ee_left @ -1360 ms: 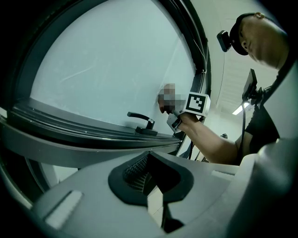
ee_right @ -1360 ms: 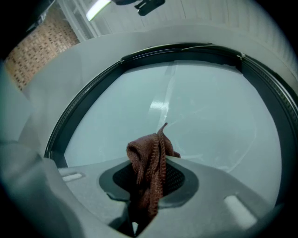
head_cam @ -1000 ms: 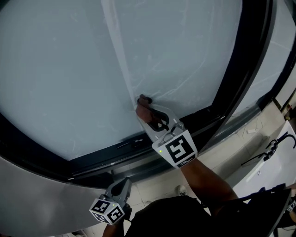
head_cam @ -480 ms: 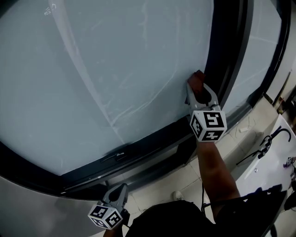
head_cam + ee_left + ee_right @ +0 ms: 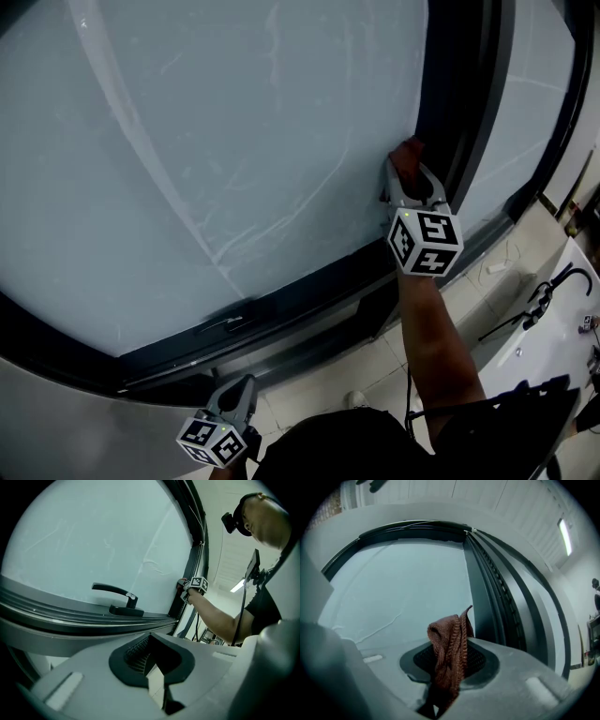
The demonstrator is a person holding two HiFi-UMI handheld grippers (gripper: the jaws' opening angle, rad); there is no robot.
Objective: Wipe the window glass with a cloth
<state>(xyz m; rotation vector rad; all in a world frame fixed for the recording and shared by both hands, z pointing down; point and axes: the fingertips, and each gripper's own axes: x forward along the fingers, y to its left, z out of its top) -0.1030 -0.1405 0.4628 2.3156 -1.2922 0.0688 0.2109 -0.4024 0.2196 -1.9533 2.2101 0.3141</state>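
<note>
A: What's changed vs. a sec ago?

B: The right gripper (image 5: 404,171) was low on the window glass (image 5: 234,122) then, about mid-width, just above the bottom rail (image 5: 281,305). Half a sec ago it had reached the pane's right edge. Now it's at approx. the same spot, a touch higher, tight against the dark frame upright (image 5: 452,103).

A: And the left one?

B: The left gripper (image 5: 241,386) is low as before, under the bottom rail at the pane's lower left, clear of the glass.

A: Fingers on the right?

B: In the right gripper view the right gripper (image 5: 443,686) is clamped on the cloth (image 5: 450,651). It's brown and ribbed, pinched between the pads, with a bunched fold sticking up past the tips.

A: Where's the cloth against the window?

B: In the head view the cloth (image 5: 407,150) sits at the gripper's tip, at the glass's right edge, beside the upright. Looks pressed to the pane, though actual contact is hard to confirm.

A: Left fingers?

B: The left gripper (image 5: 152,670) has its jaws brought together with nothing between them — only a thin slit shows. It looks along the rail toward the window handle (image 5: 117,595), which lies level. The right gripper (image 5: 190,584) is far off at the pane's edge.

A: Glass condition?

B: Pale smear lines (image 5: 281,220) run across the lower part of the pane.
</note>
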